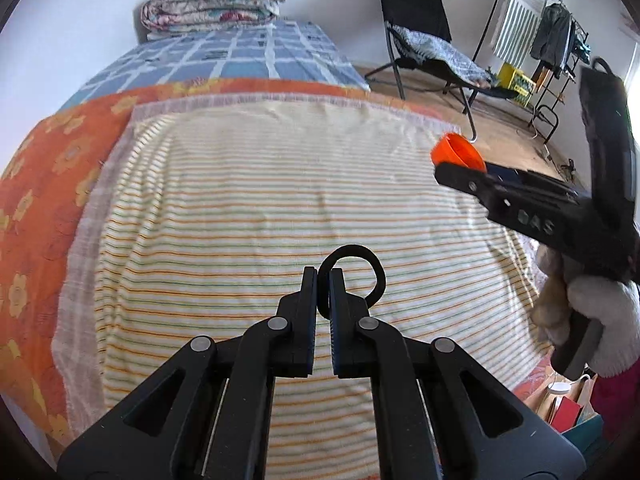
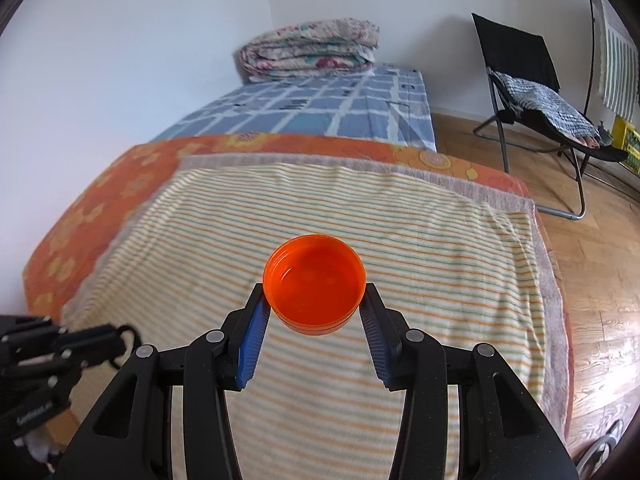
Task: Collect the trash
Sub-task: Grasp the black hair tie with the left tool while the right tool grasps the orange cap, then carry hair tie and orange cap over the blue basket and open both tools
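An orange plastic lid [image 2: 315,285], hollow side up, is clamped between the blue pads of my right gripper [image 2: 314,304] and hangs above the striped cloth [image 2: 360,208] on the bed. The left wrist view shows the same lid [image 1: 457,151] at the tip of the right gripper [image 1: 460,166], held by a white-gloved hand [image 1: 600,320]. My left gripper [image 1: 323,280] is shut on a thin black ring [image 1: 366,266], which loops up past its fingertips. From the right wrist view, the left gripper [image 2: 116,336] appears at the lower left with the ring [image 2: 130,334].
The bed carries an orange flowered sheet [image 1: 44,184], a blue checked cover [image 1: 248,52] and a folded quilt [image 1: 212,2]. A black folding chair [image 2: 532,92] stands on the wooden floor [image 2: 600,280] to the right. A clothes rack [image 1: 560,52] and yellow crate [image 1: 516,80] stand beyond.
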A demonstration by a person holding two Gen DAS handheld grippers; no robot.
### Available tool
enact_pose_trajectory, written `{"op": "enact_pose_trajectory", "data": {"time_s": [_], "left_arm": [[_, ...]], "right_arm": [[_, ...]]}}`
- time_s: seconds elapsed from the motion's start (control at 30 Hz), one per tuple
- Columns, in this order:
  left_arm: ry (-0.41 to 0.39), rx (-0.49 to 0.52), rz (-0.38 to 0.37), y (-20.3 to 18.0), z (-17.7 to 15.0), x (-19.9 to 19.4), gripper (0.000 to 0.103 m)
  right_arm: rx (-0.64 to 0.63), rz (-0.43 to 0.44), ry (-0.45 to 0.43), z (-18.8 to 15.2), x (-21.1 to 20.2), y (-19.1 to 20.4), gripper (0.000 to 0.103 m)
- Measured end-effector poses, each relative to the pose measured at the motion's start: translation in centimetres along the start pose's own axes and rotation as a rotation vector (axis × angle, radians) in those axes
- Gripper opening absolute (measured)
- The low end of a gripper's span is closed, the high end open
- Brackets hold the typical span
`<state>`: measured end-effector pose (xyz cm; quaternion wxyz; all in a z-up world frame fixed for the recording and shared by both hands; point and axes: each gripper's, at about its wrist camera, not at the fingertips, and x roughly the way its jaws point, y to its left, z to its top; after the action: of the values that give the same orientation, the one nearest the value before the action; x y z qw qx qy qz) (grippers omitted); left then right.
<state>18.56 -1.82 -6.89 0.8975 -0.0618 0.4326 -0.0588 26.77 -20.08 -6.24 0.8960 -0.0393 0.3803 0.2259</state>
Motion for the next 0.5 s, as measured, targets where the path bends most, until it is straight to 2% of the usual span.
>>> {"op": "enact_pose_trajectory", "data": {"time_s": [0.5], "left_arm": [[-0.088,0.012,-0.001,-0.4,-2.6,-6.4,0.004]], "right_arm": [[-0.071,0.07,-0.046,-5.0,-10.1,3.5,0.044]]}}
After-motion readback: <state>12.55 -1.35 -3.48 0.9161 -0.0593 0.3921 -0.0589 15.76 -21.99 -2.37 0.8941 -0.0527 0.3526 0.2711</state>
